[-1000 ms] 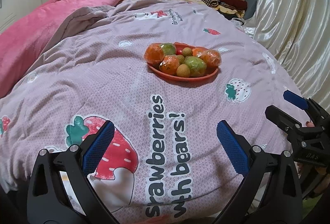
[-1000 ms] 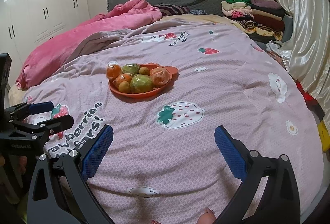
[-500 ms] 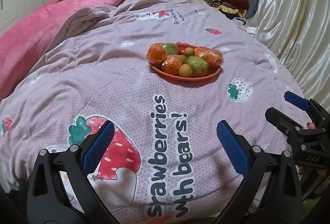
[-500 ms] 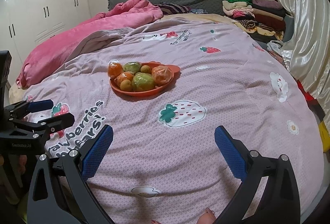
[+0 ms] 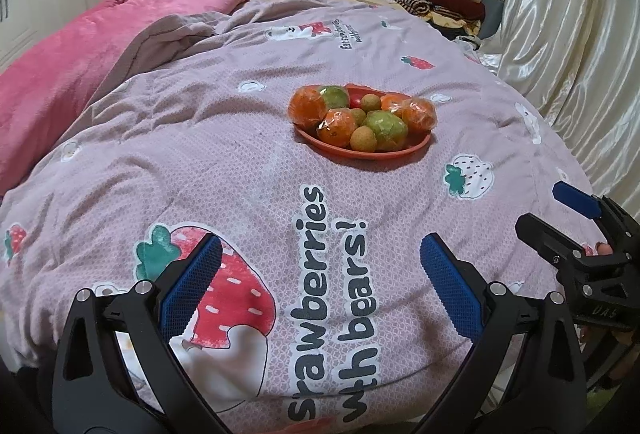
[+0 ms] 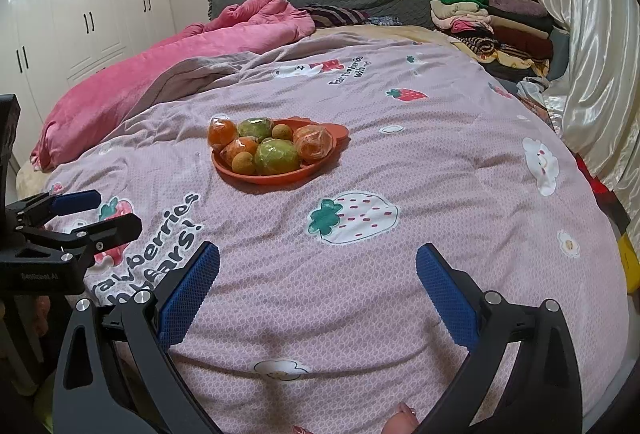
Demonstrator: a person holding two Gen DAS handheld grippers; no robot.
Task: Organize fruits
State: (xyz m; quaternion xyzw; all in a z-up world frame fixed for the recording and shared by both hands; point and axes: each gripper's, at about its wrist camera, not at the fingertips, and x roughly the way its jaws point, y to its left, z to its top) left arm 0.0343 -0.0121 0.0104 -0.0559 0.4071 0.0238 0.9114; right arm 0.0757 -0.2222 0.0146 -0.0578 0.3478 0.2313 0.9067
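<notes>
Fruit-filled orange plate (image 6: 267, 177) on quilt (image 6: 440, 170)

So there's an orange plate (image 5: 362, 153) sitting flat on the bed, roughly mid-bed and well back from the near edge. It's piled with fruit: oranges in clear plastic wrap (image 5: 307, 105), a couple of wrapped green ones (image 5: 385, 125), plus small round tan-brown ones (image 5: 363, 139). Everything's touching, heaped together, nothing off the plate.

Black gripper (image 5: 320, 274), blue, seemingly textured pads (image 5: 192, 284).
</notes>
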